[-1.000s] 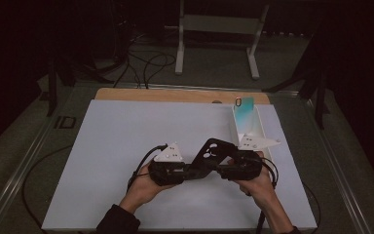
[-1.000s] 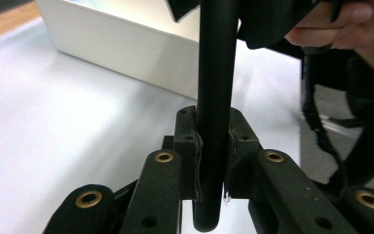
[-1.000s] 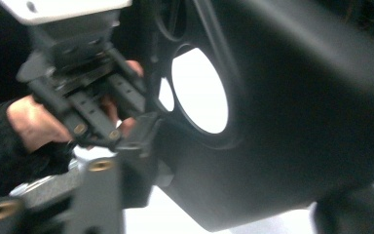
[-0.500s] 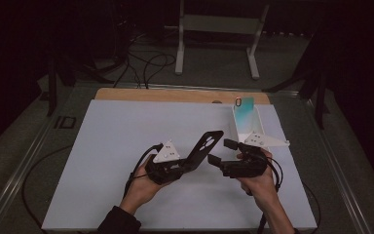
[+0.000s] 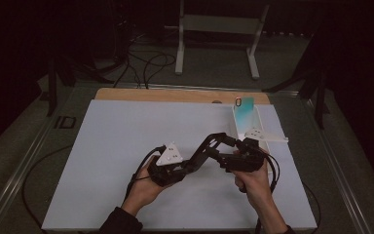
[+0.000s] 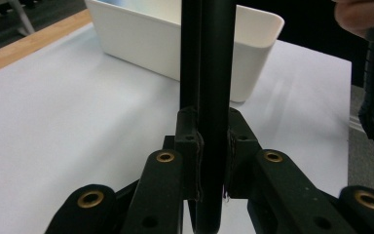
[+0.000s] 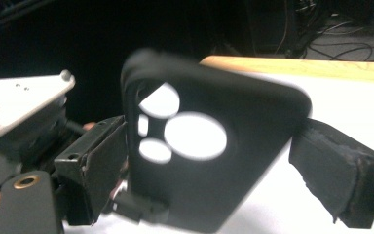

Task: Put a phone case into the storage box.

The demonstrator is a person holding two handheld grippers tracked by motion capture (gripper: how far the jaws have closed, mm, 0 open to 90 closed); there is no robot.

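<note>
A black phone case (image 5: 208,148) with round camera cut-outs rises at a slant from my left gripper (image 5: 191,165). In the left gripper view the left gripper (image 6: 213,161) is shut on the black phone case (image 6: 215,73), which shows edge-on. My right gripper (image 5: 224,152) faces it from the right. In the right gripper view the black phone case (image 7: 253,146) stands between the jaws of the right gripper (image 7: 214,170). Those jaws have just been opening and stand wide, and the right pad (image 7: 338,178) is off the case.
A white bin (image 5: 260,127) stands at the mat's far right with a teal phone-like thing (image 5: 244,113) in it, close behind my right hand; the white bin (image 6: 141,39) also shows ahead of the left jaws. The white mat (image 5: 121,146) ends at a wooden strip (image 5: 175,94).
The right jaws have opened and let go of the case. The case, earlier held level between both grippers, now slants up from the left gripper.
</note>
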